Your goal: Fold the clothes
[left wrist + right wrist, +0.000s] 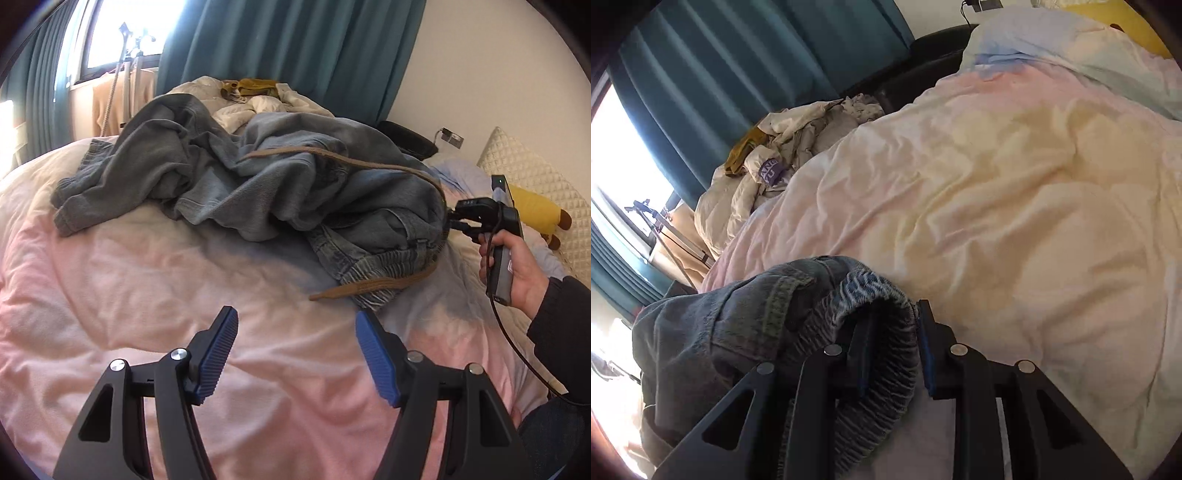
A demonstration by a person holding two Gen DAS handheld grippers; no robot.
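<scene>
A: Where are you in the job?

B: At the start, I judge. The denim trousers (258,177) lie in a crumpled heap on the pastel duvet (110,295), toward its far side, legs bunched and the tan drawstring (369,288) trailing loose over the cloth. Nothing is laid flat yet.

A: And your tongs?

B: Your right gripper (894,339) grasps the elastic waistband (871,295); the gathered denim sits between its pads. Your left gripper (295,354) is released, jaws spread and empty, hovering over bare duvet at the near edge, just short of the waistband end.

A: What does the next move call for?

B: Probably you take a second hold on the waistband with the left, well apart from the right, then lift and spread the trousers flat. Mind the drawstring; it could snag.

A: Any writing to read?

B: Only a purple patch (771,170) on the cream garment (738,199) heaped at the duvet's far edge. The letters "ANG" show; the rest is too folded to read.
</scene>
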